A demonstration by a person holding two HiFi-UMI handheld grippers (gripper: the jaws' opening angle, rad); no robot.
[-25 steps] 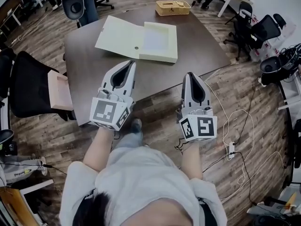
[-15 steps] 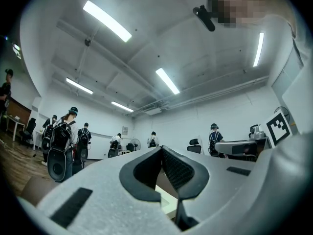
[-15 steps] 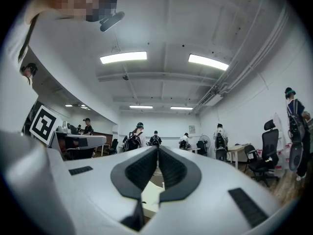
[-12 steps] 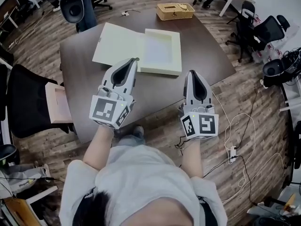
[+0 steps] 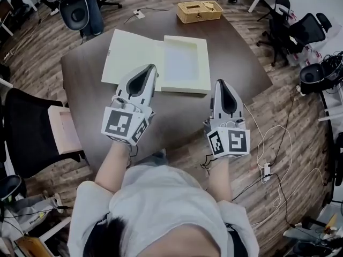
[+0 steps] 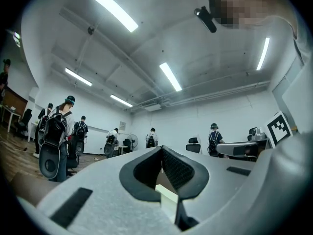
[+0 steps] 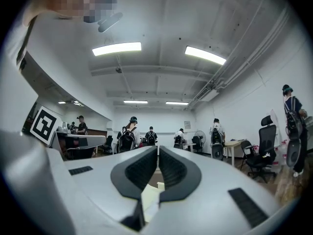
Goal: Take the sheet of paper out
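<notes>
Reading no lettering anywhere; making out only black-and-white square patterns on the marker cube [image 5: 125, 126] of the left gripper [image 5: 154, 67] and on the marker cube [image 5: 229, 142] of the right gripper [image 5: 220, 82].

Finding the sheet of paper [image 5: 180, 62] flat inside the tray half of an open cream file box [image 5: 185, 87], with the lid [image 5: 131, 52] folded out to the left, all on a dark table [image 5: 91, 100]. Placing a wicker basket [image 5: 199, 10] at the far end of that table, well apart from the box.

Seeing the left gripper with jaws pressed together on nothing, its tip in the head view over the near edge of the box where lid meets tray, so just left of and nearer than the sheet. Cannot tell whether touching the box.

Seeing the right gripper likewise closed and empty, just beside the near right corner of the tray, to the right of and nearer than the sheet.

Catching a cream box edge low between the closed jaws in the left gripper view [image 6: 168, 196] and the right gripper view [image 7: 149, 197].
</notes>
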